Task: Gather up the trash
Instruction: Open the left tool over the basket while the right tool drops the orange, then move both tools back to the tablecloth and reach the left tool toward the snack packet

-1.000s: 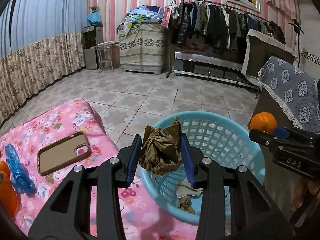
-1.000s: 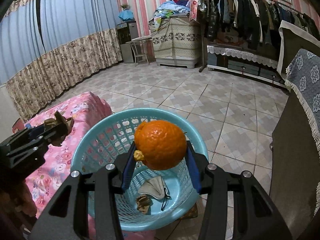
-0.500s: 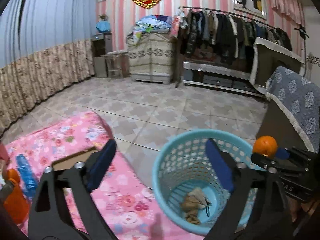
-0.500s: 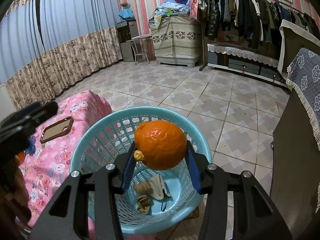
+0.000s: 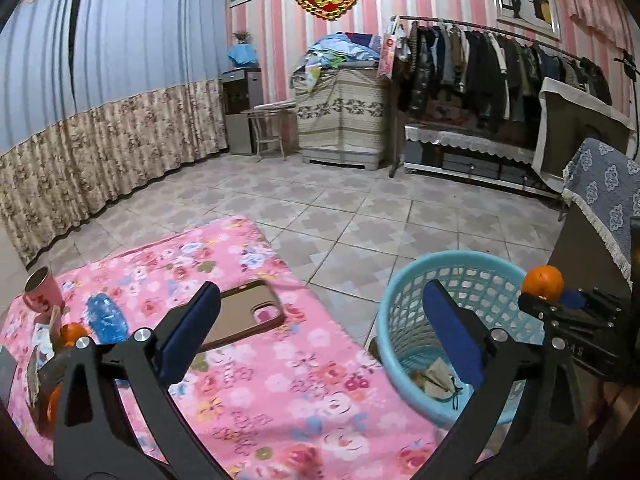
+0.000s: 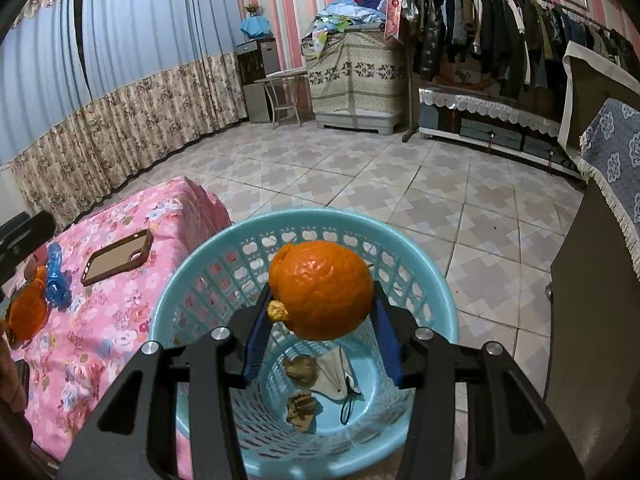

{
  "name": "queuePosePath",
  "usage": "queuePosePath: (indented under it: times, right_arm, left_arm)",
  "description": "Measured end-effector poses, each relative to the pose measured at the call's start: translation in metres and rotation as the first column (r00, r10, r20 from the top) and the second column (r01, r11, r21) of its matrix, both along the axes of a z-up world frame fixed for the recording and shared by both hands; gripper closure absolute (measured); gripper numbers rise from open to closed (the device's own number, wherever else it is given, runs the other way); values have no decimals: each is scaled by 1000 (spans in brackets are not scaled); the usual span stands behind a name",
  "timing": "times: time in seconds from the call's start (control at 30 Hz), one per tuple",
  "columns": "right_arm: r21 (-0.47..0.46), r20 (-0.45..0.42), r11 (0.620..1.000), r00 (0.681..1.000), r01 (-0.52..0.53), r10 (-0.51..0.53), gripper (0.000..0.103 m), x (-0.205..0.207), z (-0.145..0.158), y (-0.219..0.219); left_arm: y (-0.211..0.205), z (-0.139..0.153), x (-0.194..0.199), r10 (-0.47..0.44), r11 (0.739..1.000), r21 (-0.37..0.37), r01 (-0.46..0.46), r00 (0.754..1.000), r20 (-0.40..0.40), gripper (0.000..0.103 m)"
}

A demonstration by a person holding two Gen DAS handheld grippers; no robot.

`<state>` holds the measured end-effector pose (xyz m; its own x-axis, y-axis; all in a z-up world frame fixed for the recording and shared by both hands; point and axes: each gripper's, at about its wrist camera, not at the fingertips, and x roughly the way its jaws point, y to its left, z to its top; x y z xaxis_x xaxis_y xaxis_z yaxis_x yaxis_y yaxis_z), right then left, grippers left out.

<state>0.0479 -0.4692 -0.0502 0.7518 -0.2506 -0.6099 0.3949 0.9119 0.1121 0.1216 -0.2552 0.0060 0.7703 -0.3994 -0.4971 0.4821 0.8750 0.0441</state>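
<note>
The right gripper (image 6: pixel 320 320) is clamped on an orange (image 6: pixel 322 289), one blue pad against each side. The orange sits high between the tips, directly above the open mouth of the basket (image 6: pixel 436 276). A small yellow-brown nub projects from its lower left; the fruit is nearly round, so no long axis can be stated. The gripper points forward and down into the basket.

The left gripper (image 5: pixel 320 332) stands wide apart with nothing between its pads; its jaws have just been opening. It points forward and down, over the right part of the cloth (image 5: pixel 248 380) and the left rim of the basket.

On the basket floor lie two crumpled brown scraps (image 6: pixel 301 368) and a pale mask (image 6: pixel 334 372) with a dark cord.

Left of the basket, a pink floral cloth covers a low surface. On it lie a brown phone case (image 5: pixel 240 316), face down, a blue wrapper (image 5: pixel 105 318), orange peel (image 6: pixel 26 312) and a pink cup (image 5: pixel 42 290) at the far left.

The floor (image 5: pixel 360 216) is patterned tile. Far off stand curtains (image 5: pixel 100 100), a pink striped wall and a clothes rail (image 5: pixel 500 64).
</note>
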Motion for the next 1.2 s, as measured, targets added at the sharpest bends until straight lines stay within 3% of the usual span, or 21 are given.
queuePosePath:
  times: [0.1,0.13,0.17,0.37,0.63,0.83,1.2]
  right_arm:
    - [11,1,1000,1000,9,-9,54,7,-2,-1]
    - [16,3,1000,1000,13,-14,46,9,-3,-1]
    - [20,8,1000,1000,17,-17,29,9,-4,-1]
    - [-34,30,999,999,39,-37,9,8,3,10]
    - [-59,53,998,998,19,-16,7,6,20,25]
    - [-81,93,996,995,-39,47,7,4,43,60]
    - [-92,123,982,976,-168,179,6,20,64,147]
  left_arm:
    - [10,2,4,19,1000,-10,-19,1000,-11,5]
    - [14,1,4,25,1000,-11,-25,1000,-13,5]
    - [18,1,6,36,999,-11,-36,999,-15,5]
    - [38,3,6,73,997,-12,-73,997,-12,5]
    - [73,14,-3,122,992,-24,-121,992,14,5]
    - [115,24,-11,179,984,-34,-178,983,33,5]
    - [229,32,-17,352,936,-40,-351,935,44,5]
